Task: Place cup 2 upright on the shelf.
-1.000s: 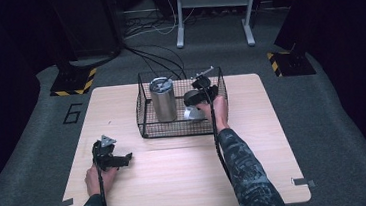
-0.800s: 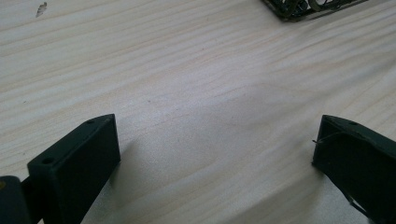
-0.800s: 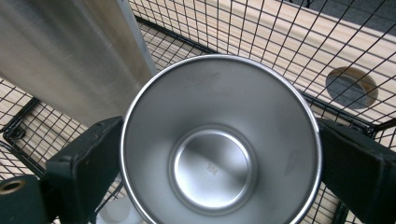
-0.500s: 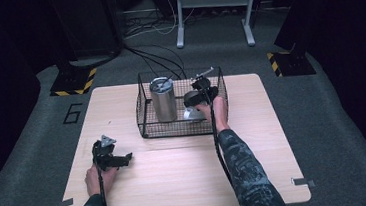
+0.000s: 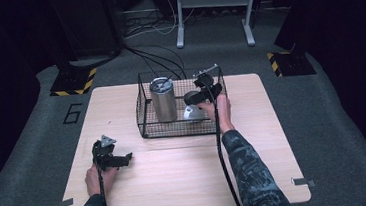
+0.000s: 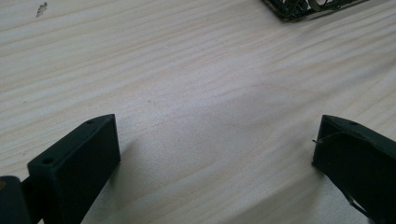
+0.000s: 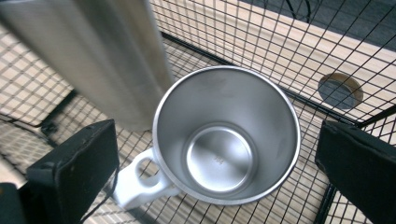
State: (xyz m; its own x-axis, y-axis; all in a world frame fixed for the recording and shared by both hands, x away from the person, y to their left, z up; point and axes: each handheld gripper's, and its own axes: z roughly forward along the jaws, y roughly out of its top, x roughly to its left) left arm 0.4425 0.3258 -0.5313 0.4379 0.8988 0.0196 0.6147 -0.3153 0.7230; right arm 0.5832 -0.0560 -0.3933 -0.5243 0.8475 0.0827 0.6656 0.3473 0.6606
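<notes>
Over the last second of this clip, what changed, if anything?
Very little. The right gripper hangs over the steel cup in the wire basket as before, fingers open on either side of it, not closed on it. The tall tumbler and cup have not moved. The left gripper stays open, resting on the table.

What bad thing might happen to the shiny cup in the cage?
The right claw is open around the steel cup, which stands close beside the tall tumbler. Closing or lifting carelessly might knock the tumbler. The cup could also catch on the wire basket wall coming out.
</notes>
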